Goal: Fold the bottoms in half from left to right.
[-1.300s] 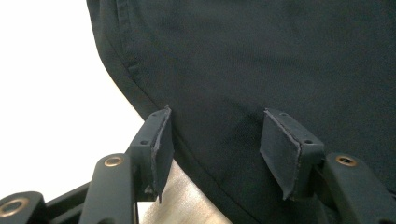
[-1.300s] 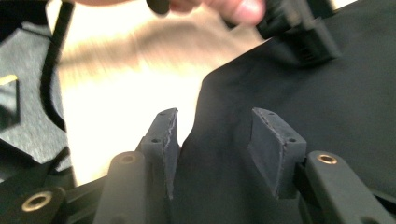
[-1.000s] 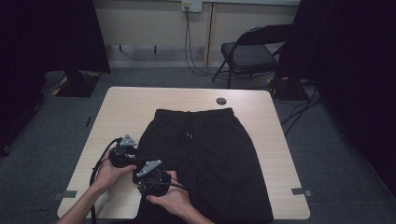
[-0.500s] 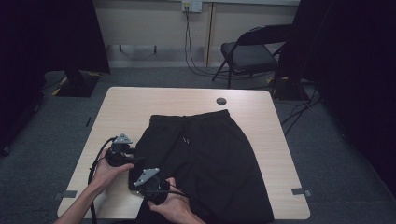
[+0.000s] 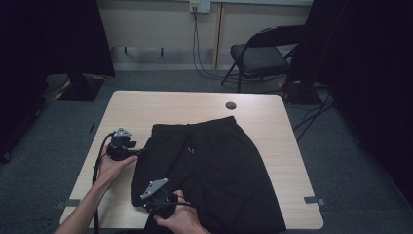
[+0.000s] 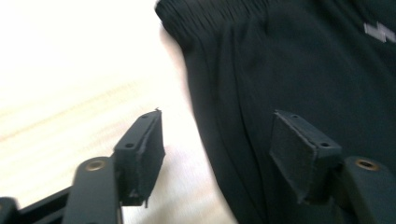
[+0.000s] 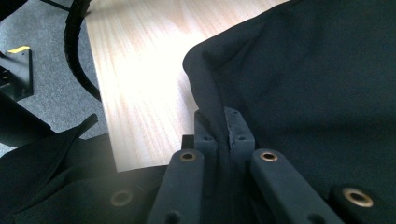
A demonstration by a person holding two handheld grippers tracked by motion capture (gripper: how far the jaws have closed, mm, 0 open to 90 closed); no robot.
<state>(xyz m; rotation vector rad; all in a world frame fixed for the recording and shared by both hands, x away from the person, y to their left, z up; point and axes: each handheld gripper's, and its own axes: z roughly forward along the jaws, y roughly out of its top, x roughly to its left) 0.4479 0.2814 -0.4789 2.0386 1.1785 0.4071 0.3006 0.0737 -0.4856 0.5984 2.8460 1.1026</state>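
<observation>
Black shorts (image 5: 214,165) lie flat on the light wood table (image 5: 160,105), waistband at the far side. My left gripper (image 5: 139,152) sits at the shorts' left edge. In the left gripper view the left gripper (image 6: 217,135) is open, its jaws having just been opening. One pad is over bare table, the other over the shorts (image 6: 303,60), and neither touches the cloth. My right gripper (image 5: 151,201) is at the near left corner of the shorts. In the right gripper view the right gripper (image 7: 224,126) is shut on a raised fold of the shorts (image 7: 317,84).
A small dark round cap (image 5: 231,106) sits in the table's far edge. A folding chair (image 5: 263,53) stands behind the table, with cables down the wall. The table's near edge and grey floor (image 7: 42,93) lie close to my right gripper.
The right gripper has shut on the shorts' near left edge and drawn it slightly toward the near side. The left gripper has moved left and away, off the cloth, with wider jaws.
</observation>
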